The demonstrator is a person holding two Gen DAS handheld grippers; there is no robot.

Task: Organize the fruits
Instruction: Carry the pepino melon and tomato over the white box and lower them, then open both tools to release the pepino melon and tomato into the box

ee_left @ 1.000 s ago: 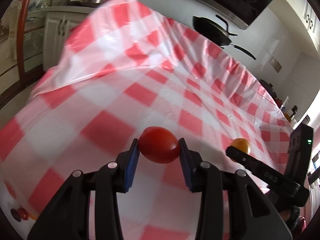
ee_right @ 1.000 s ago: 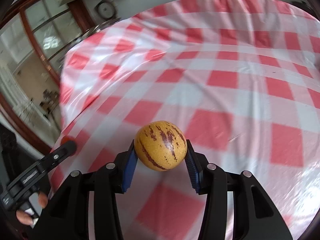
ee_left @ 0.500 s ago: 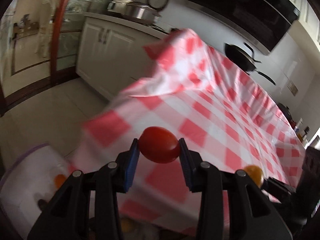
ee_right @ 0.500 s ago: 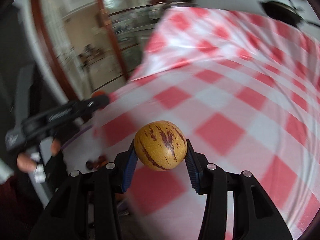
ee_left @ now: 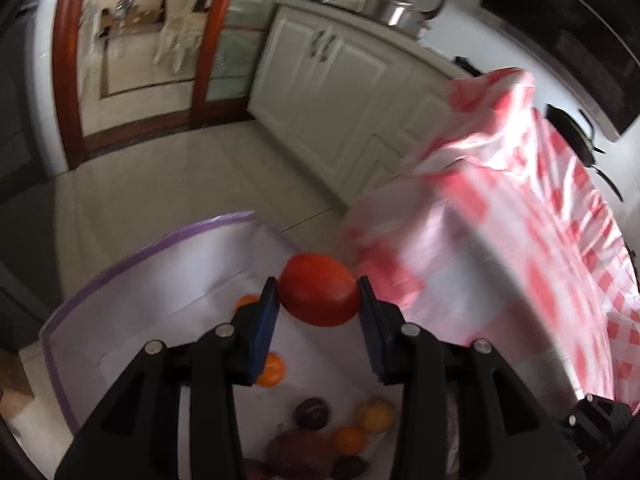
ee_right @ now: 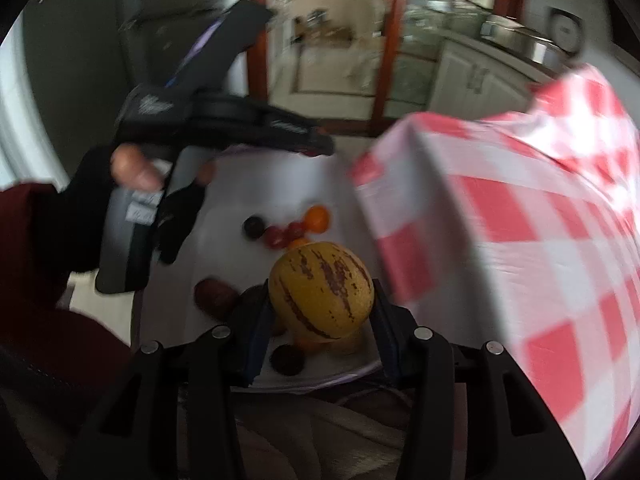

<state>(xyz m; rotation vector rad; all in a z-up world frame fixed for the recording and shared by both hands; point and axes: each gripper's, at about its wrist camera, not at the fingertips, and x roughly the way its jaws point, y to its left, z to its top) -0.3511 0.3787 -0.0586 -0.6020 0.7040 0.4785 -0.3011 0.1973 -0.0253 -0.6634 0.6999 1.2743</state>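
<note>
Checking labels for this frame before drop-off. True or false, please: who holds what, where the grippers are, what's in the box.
1. The left gripper holds a red tomato. True.
2. The right gripper is empty. False: its jaws clamp a yellow striped melon.
3. Both grippers are over the white box beside the table. True.
4. The box is empty. False: several fruits lie in it, including an orange one.
5. The tablecloth is plain blue. False: red and white checks.

Red tomato [ee_left: 319, 295], yellow purple-streaked melon [ee_right: 321, 290], red-and-white checked tablecloth [ee_right: 532, 240], white purple-edged bin [ee_left: 152, 280]
</note>
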